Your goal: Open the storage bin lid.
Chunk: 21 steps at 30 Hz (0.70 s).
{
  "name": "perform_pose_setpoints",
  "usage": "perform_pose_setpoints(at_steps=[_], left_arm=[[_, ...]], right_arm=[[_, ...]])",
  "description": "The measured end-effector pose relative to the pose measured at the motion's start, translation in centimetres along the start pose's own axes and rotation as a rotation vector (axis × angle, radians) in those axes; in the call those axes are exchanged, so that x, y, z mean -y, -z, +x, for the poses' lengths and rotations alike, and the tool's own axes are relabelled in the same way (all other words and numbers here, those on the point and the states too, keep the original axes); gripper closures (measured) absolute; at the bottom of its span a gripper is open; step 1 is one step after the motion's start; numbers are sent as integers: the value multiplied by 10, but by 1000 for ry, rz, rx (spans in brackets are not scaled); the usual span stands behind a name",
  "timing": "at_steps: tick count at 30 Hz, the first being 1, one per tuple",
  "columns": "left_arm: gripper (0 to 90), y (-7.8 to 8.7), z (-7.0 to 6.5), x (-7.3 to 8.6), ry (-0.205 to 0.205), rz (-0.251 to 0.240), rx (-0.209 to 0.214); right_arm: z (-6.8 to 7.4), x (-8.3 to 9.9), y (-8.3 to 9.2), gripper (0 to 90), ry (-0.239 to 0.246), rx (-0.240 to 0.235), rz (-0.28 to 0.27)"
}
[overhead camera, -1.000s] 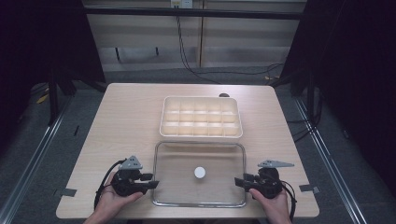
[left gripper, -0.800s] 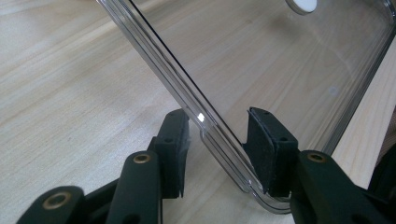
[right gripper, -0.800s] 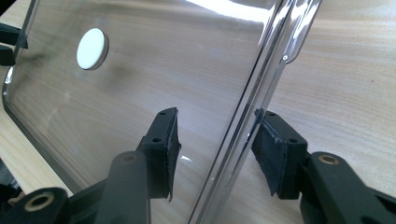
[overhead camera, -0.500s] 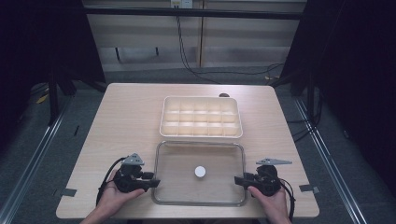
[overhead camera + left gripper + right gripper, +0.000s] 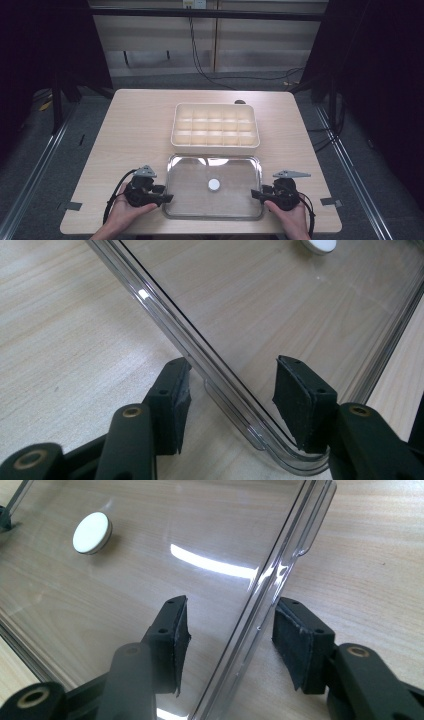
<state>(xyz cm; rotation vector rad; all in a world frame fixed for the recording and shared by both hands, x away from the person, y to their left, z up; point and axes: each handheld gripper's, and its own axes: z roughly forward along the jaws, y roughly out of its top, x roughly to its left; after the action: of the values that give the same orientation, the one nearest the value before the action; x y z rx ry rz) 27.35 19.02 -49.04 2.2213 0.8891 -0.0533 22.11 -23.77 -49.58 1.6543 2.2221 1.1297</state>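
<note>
Pale wooden table under a dark backdrop, no readable writing anywhere. From the high view, the clear lid lies near, a cream divider box just beyond.

Left gripper: jaws just opening, straddling the lid's rim, pads clear.

Right gripper: jaws apart astride the opposite rim, white disc farther off.

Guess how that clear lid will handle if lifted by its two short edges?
The clear lid looks thin and glossy, so probably light and slippery against the pads. Both grippers, left and right, straddle only its narrow rim, so it may flex or sag mid-span. It lies flat, so it's unlikely to tip.
</note>
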Motion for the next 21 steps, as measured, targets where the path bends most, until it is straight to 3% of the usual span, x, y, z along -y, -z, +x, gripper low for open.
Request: perform_pose_setpoints(at_steps=[9,10,12,14,17,21], left_arm=[[455,-1,-2,1,-20,-6,-6],[425,-1,-2,0,-10,-1,-1],[462,-1,-4,1,-49,2,-40],[438,-1,-3,1,-28,-9,-17],[420,1,-2,-1,-41,8,-31],[369,7,0,-2,-32,-34,-33]], right_arm=[[0,0,0,450,-2,-12,-1],[-1,0,2,451,2,-5,-15],[-2,0,3,447,1,-10,-36],[-3,0,5,442,-3,-17,-40],[-3,0,5,424,-1,-19,-39],[-2,-2,12,373,19,-33,-98]])
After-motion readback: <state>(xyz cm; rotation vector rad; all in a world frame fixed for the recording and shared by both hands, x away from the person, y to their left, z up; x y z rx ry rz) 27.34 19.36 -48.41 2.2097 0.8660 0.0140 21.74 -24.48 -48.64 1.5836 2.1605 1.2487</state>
